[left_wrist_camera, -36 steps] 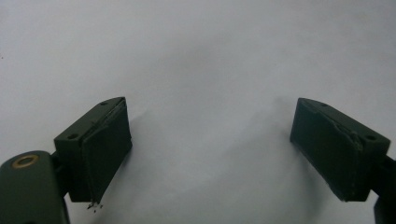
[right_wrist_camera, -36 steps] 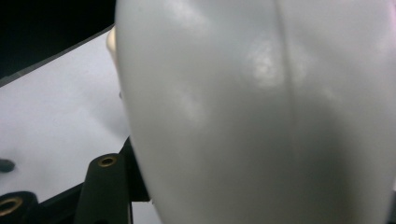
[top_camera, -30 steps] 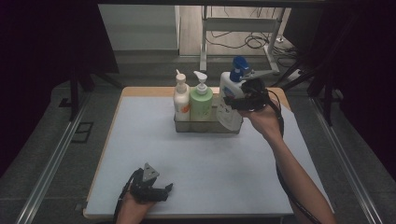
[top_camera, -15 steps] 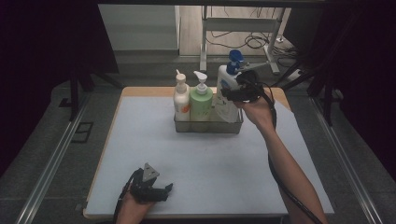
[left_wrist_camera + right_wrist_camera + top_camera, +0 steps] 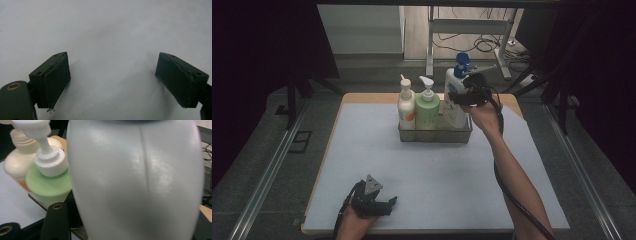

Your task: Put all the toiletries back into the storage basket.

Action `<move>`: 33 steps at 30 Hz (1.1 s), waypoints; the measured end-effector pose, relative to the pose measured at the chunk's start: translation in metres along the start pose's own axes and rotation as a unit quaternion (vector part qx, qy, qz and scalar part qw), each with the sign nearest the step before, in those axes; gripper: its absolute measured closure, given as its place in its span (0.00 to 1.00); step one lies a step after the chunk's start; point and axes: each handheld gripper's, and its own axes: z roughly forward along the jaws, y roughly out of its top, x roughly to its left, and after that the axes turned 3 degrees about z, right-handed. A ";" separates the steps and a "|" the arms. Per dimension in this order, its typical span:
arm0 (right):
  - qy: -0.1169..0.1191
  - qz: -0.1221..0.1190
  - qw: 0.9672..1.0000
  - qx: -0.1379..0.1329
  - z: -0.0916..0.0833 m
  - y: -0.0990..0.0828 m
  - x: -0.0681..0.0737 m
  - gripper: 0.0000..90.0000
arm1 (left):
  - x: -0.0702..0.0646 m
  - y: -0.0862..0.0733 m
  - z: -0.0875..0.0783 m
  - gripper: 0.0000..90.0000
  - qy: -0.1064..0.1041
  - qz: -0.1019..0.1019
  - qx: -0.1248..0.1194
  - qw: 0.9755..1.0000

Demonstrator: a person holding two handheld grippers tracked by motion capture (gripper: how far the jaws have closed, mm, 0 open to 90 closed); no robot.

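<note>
Right gripper (image 5: pixel 460 96) reaches out at arm's length, fingers clamped on the white bottle (image 5: pixel 455 100); its base sits hidden inside the basket (image 5: pixel 434 134). Left gripper (image 5: pixel 384 205) rests low on the surface (image 5: pixel 442 175), fingers wide apart, holding nothing.

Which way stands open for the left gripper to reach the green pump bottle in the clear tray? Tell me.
Probably yes, straight ahead: the left gripper rests open near the table edge, with bare white mat between it and the green pump bottle in the clear tray.

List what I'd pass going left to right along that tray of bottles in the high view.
Cream bottle → green bottle → white bottle with a blue cap, all standing in the tray → right gripper, shut on the white bottle.
</note>
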 end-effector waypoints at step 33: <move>0.014 0.008 0.998 0.059 0.035 -0.039 -0.010 0.45 | 0.000 0.000 0.000 0.13 0.000 0.001 0.002 1.000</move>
